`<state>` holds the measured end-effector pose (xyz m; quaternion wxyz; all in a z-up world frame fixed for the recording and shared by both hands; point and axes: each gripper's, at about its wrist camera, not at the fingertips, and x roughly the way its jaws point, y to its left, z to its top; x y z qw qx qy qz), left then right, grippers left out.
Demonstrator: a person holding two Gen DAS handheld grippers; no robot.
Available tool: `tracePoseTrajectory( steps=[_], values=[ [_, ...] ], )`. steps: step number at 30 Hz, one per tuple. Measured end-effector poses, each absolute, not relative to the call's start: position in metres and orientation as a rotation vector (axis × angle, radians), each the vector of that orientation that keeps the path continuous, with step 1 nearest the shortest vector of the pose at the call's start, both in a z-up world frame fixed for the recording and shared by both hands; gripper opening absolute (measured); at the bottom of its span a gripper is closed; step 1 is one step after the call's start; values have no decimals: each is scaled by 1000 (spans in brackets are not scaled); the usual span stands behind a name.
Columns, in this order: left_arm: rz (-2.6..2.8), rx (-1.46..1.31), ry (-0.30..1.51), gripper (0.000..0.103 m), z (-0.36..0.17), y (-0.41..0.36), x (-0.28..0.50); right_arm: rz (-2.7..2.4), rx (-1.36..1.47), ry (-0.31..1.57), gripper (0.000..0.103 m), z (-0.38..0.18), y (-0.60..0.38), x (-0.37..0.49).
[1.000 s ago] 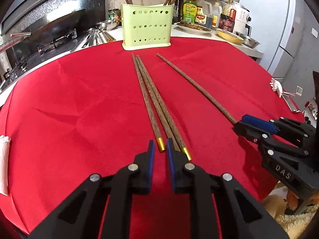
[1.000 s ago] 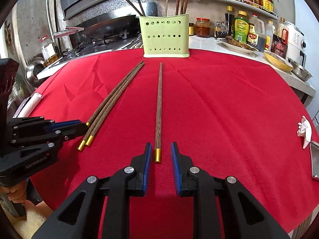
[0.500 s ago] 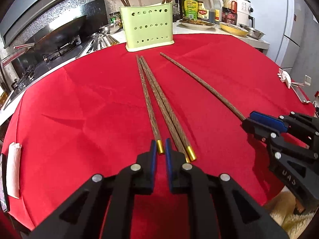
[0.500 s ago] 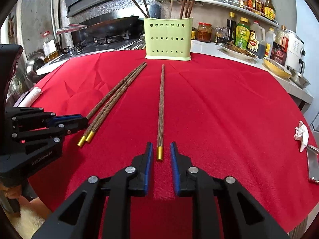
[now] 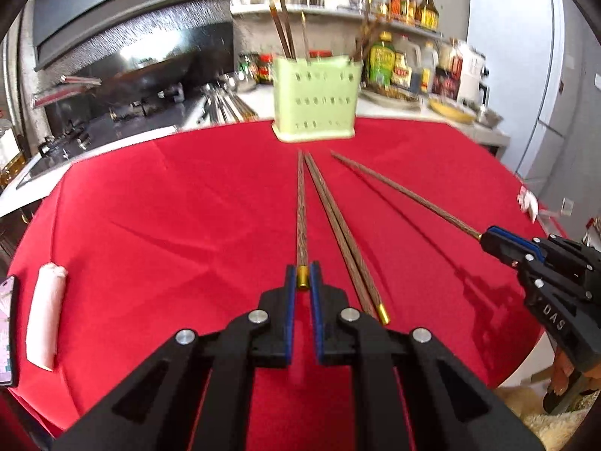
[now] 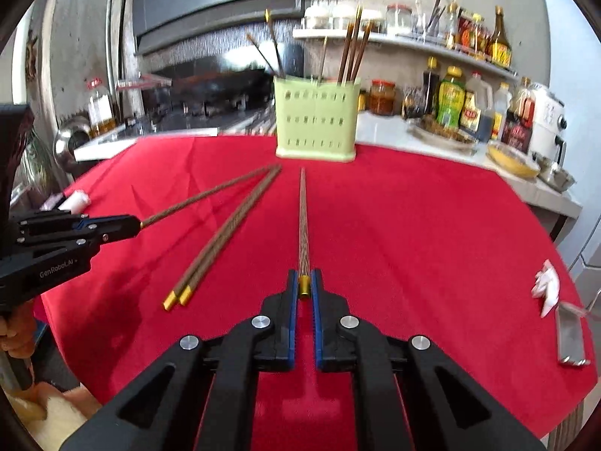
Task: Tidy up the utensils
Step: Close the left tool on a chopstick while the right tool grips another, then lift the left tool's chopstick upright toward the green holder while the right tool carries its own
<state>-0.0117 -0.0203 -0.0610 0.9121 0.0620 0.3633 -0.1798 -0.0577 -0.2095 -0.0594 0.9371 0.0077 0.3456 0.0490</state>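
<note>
Our left fingers [image 5: 314,289] are clamped on the gold cap of one chopstick [image 5: 301,210], which runs straight ahead toward the green holder [image 5: 314,103] at the far edge of the red cloth [image 5: 150,225]. Two more chopsticks [image 5: 338,233] lie together on the cloth just right of it. At the right edge of this view the right gripper [image 5: 484,238] pinches the end of a fourth stick [image 5: 405,191].

From the right wrist, our right fingers [image 6: 315,289] are closed on the gold end of that stick [image 6: 303,221], which also points at the holder [image 6: 315,118]. The pair of loose chopsticks [image 6: 225,233] lies to the left, and the left gripper [image 6: 137,223] holds its own stick beyond them.

We judge the pickup step done on both sides, with each hand carrying one chopstick. The next move calls for bringing the sticks over the holder, tipping them upright, and lowering the thin ends into it beside the chopsticks already standing there. The loose pair remains.
</note>
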Motion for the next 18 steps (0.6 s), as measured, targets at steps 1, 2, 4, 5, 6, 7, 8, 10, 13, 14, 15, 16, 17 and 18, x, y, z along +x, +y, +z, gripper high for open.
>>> tracePoseTrajectory(
  steps=[1, 2, 4, 5, 6, 7, 8, 10, 13, 14, 15, 16, 17, 18],
  values=[
    [-370, 125, 726, 7, -54, -19, -13, 98, 16, 686, 7, -52, -211, -58],
    [-367, 123, 703, 7, -46, -17, -15, 99, 14, 669, 7, -46, -212, -59],
    [-365, 114, 664, 7, -32, -14, -16, 100, 11, 635, 7, -33, -214, -60],
    [-364, 112, 641, 7, -24, -13, -18, 100, 11, 622, 7, -28, -214, -60],
    [-358, 112, 618, 7, -16, -12, -19, 99, 10, 603, 7, -21, -215, -61],
    [-357, 112, 603, 7, -10, -12, -20, 98, 11, 590, 7, -16, -215, -62],
    [-355, 112, 583, 7, -3, -11, -21, 97, 12, 571, 7, -9, -217, -63],
    [-352, 107, 549, 7, 9, -8, -24, 92, 8, 538, 7, 3, -218, -66],
    [-351, 103, 487, 7, 31, -5, -29, 89, 9, 483, 7, 22, -221, -70],
    [-353, 104, 473, 7, 36, -4, -31, 91, 10, 467, 7, 30, -222, -71],
    [-353, 103, 451, 7, 44, -4, -33, 92, 11, 455, 7, 35, -223, -72],
    [-355, 102, 437, 7, 49, -4, -34, 91, 8, 438, 7, 41, -223, -73],
    [-358, 101, 424, 7, 54, -4, -34, 88, 4, 421, 7, 48, -223, -73],
    [-359, 99, 405, 7, 62, -5, -35, 87, 2, 407, 7, 54, -223, -74]
  ],
)
